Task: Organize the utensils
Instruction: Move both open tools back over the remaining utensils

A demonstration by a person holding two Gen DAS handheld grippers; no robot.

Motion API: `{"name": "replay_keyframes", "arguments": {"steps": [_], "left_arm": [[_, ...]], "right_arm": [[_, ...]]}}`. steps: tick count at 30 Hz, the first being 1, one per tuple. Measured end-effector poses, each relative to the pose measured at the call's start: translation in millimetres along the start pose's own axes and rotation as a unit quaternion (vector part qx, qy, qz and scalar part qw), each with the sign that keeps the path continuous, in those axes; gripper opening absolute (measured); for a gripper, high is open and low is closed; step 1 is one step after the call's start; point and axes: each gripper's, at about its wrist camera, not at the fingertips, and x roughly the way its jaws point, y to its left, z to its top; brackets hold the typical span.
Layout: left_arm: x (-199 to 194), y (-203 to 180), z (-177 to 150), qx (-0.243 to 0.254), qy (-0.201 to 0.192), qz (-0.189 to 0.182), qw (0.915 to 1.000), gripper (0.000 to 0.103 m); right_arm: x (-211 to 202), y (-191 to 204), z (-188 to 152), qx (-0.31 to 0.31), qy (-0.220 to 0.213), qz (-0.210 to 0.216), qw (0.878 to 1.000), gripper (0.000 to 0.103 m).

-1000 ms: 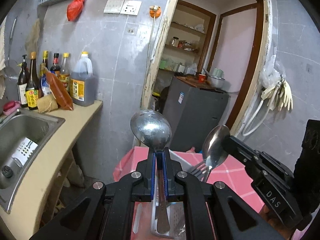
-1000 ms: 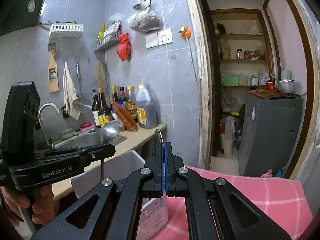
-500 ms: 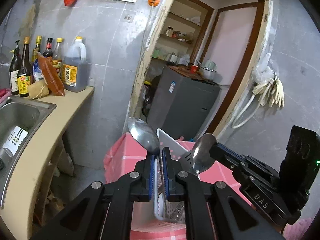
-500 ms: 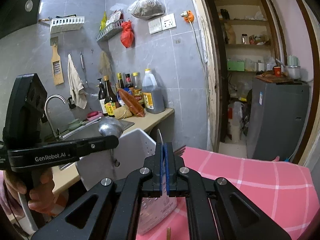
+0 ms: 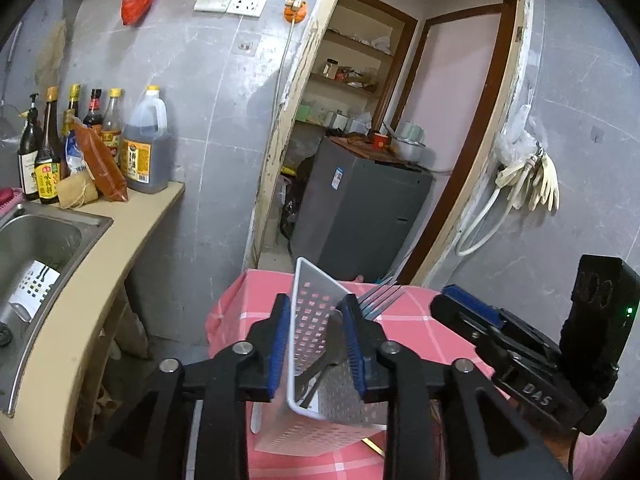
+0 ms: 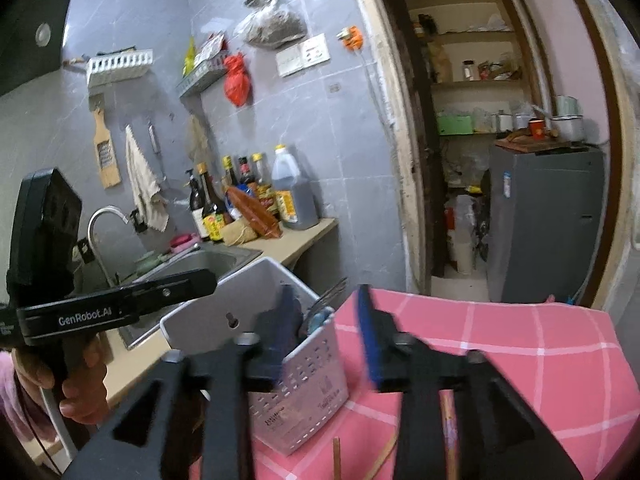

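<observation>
A grey-tiled kitchen holds a table under a pink checked cloth [image 6: 520,344]. At its near-left corner stands a white perforated utensil holder [image 5: 316,344] with fork tines [image 5: 380,296] poking up. Both the left gripper [image 5: 316,340] and the right gripper [image 6: 326,336] hover over it, jaws opening, empty. Only the right view shows chopsticks [image 6: 448,432] on the cloth and the person's left hand [image 6: 76,384].

Left hand-held gripper [image 5: 316,344] tilted downward, jaws opening, nothing pinched; right hand-held gripper [image 6: 326,332] likewise opening, empty.
</observation>
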Motion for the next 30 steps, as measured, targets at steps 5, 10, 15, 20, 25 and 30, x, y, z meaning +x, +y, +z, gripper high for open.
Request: {"name": "replay_keyframes", "arguments": {"steps": [5, 10, 15, 20, 25, 30], "left_arm": [[-14, -16, 0, 0.008, -0.029, 0.005, 0.9995, 0.055], [-27, -39, -2, 0.023, -0.05, 0.012, 0.9984, 0.075], [-41, -61, -9, 0.026, -0.071, 0.019, 0.9969, 0.093], [-55, -81, -20, 0.02, -0.089, 0.024, 0.9956, 0.102], [-63, -102, -32, 0.022, -0.092, 0.029, 0.9951, 0.103], [-68, -120, -44, 0.03, -0.09, 0.036, 0.9949, 0.103]], "right_arm": [[-29, -10, 4, 0.017, -0.023, -0.032, 0.999, 0.054], [-66, -18, 9, 0.029, -0.057, -0.063, 0.996, 0.083], [-105, -26, 13, 0.031, -0.087, -0.09, 0.992, 0.102], [-142, -36, 12, 0.032, -0.103, -0.122, 0.987, 0.102], [-172, -48, 8, 0.034, -0.108, -0.152, 0.982, 0.102], [-194, -58, -1, 0.029, -0.098, -0.171, 0.98, 0.102]]}}
